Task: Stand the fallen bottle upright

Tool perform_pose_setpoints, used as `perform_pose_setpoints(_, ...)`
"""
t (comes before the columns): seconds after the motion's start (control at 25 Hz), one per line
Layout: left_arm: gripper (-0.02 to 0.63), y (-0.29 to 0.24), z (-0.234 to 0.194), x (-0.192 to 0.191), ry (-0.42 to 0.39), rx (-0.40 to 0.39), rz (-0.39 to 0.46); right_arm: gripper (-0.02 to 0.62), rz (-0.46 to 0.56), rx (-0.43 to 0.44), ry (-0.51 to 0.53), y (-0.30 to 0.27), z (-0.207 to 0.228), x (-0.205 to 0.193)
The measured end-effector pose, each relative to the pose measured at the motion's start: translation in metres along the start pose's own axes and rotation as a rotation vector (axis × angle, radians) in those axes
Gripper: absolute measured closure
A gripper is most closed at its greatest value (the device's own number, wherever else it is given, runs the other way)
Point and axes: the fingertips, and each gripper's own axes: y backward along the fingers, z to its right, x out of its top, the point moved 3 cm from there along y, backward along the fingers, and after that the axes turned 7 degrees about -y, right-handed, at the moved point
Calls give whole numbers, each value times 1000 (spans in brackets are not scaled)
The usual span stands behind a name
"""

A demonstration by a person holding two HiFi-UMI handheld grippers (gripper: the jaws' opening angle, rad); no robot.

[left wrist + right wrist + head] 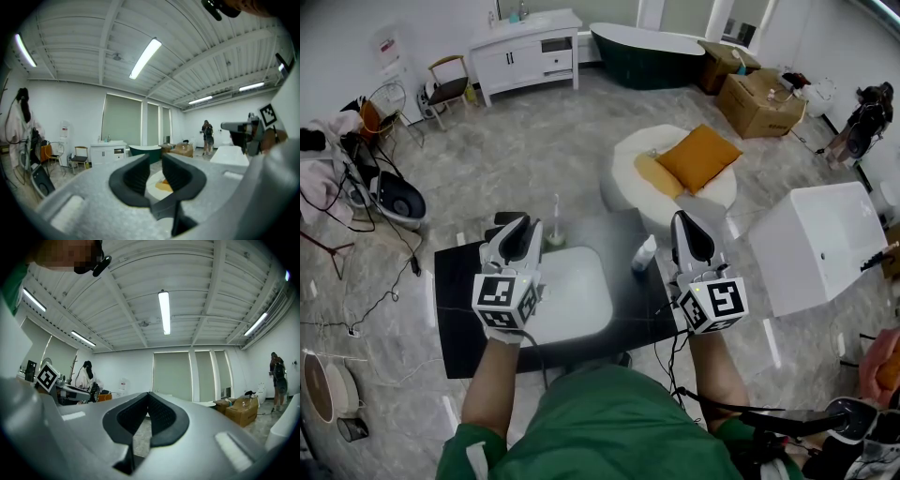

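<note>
Tongs held in both hands hover level over a black rectangular worktop (455,319) with a white rounded basin (581,300) set in it. Left tongs (519,225) stand slightly parted with nothing between them. Right tongs (681,219) are pressed together and empty. Small white plastic bottle (644,254) sits at centre frame on the worktop, just right of the basin, between the two tongs and touching neither. It appears to stand on its base, cap up, as the task wants; if so, no righting move is called for. The steep wide-angle view leaves any lean uncertain. Both gripper views show only the room, never the bottle.
</note>
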Motion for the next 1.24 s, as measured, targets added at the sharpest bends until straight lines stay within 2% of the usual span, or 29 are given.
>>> perform_pose_setpoints(1.24,528,-5,9,-5,-6,-7,-12,594,-7,-9,0,4,11,-3)
